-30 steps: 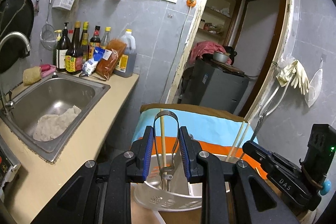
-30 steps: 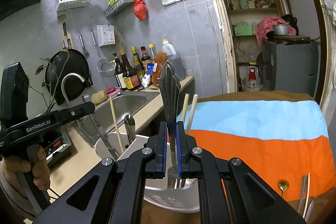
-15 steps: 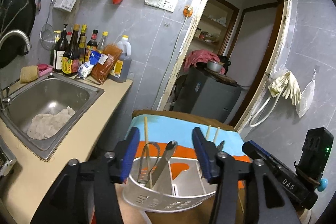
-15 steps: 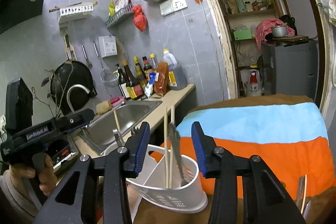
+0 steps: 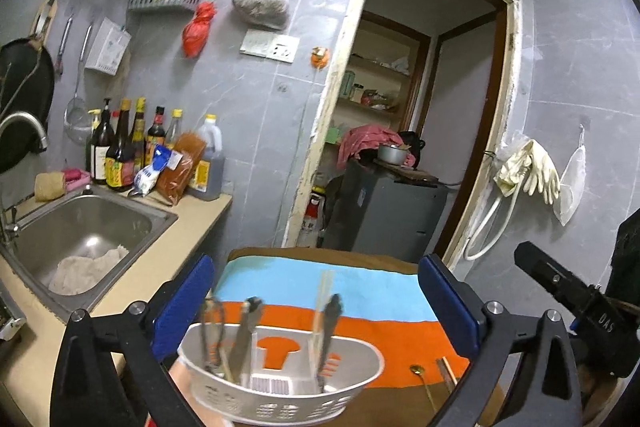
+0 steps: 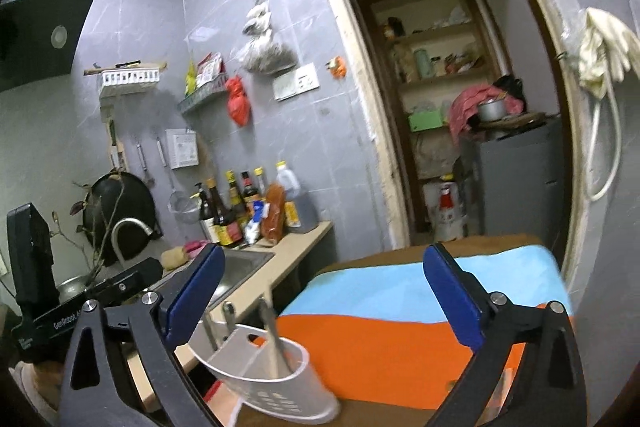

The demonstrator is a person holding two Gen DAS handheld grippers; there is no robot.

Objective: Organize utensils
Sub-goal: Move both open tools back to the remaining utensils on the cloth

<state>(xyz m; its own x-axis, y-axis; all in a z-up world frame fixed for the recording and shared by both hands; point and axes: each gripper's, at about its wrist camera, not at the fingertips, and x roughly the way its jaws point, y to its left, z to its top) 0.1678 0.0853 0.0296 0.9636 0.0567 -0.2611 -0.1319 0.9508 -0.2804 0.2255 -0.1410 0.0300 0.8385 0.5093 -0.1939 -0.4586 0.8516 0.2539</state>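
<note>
1. Left gripper [image 5: 316, 303]: jaws spread wide, just opened, empty.
2. Right gripper [image 6: 320, 297]: likewise.
3. Utensil basket [image 5: 280, 393]: on the striped cloth [image 5: 400, 339], below both grippers, holding tongs [image 5: 210, 331], chopsticks [image 5: 322, 297].

Utensils [image 5: 248, 335] in caddy [image 5: 280, 403] on table [image 5: 360, 291]; sink [image 5: 80, 231] left.

White letters "DAS" stand on the black body of the right hand-held gripper [image 5: 576, 301], seen at the right edge of the left wrist view. "GenRobot" stands on the left hand-held gripper [image 6: 86, 301], at the left of the right wrist view. Bottle labels are too small to read.
</note>
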